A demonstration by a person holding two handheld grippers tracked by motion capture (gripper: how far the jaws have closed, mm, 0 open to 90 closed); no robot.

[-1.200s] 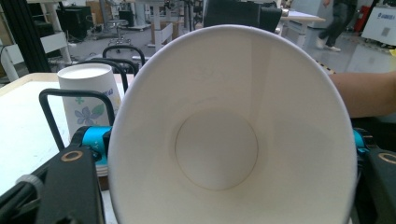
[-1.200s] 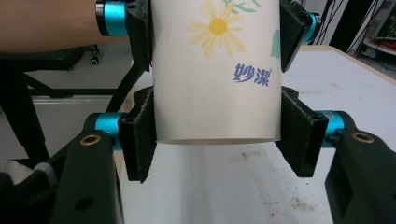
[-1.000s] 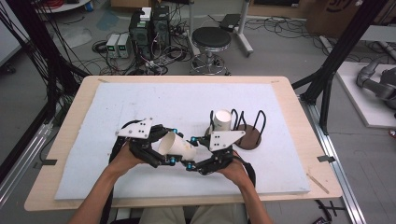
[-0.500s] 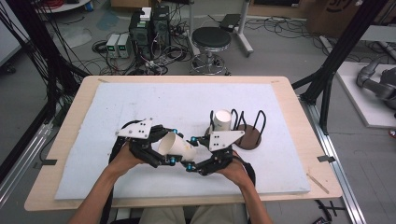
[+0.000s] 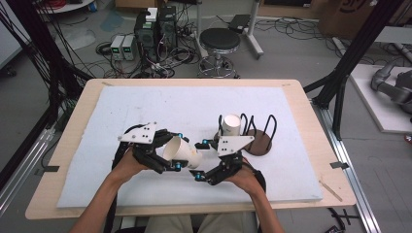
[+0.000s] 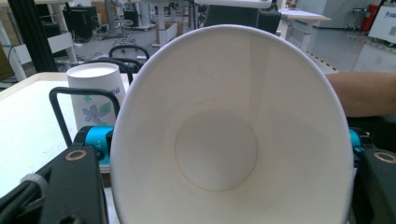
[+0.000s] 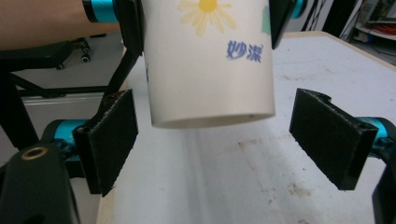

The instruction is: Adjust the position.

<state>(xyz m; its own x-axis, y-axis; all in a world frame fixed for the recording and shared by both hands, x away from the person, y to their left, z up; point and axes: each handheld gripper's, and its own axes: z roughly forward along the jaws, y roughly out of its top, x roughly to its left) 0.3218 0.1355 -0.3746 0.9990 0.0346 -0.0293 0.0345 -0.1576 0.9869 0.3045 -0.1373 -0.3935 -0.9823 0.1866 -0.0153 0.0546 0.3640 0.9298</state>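
A white paper cup (image 5: 184, 153) with a flower print lies tilted in my left gripper (image 5: 179, 151), which is shut on its sides near the rim. In the left gripper view its open mouth (image 6: 219, 140) faces the camera. My right gripper (image 5: 199, 160) is open, one jaw on each side of the cup's base end (image 7: 210, 93), and neither pad (image 7: 109, 140) touches the cup. A second flowered cup (image 5: 231, 125) stands upright in a black wire rack (image 5: 270, 127) on a round brown base.
A white mat (image 5: 145, 104) covers the wooden table (image 5: 316, 121). The rack stands just behind my right hand. Past the table's far edge are a stool (image 5: 219, 41) and electronics boxes (image 5: 155, 26) on the floor.
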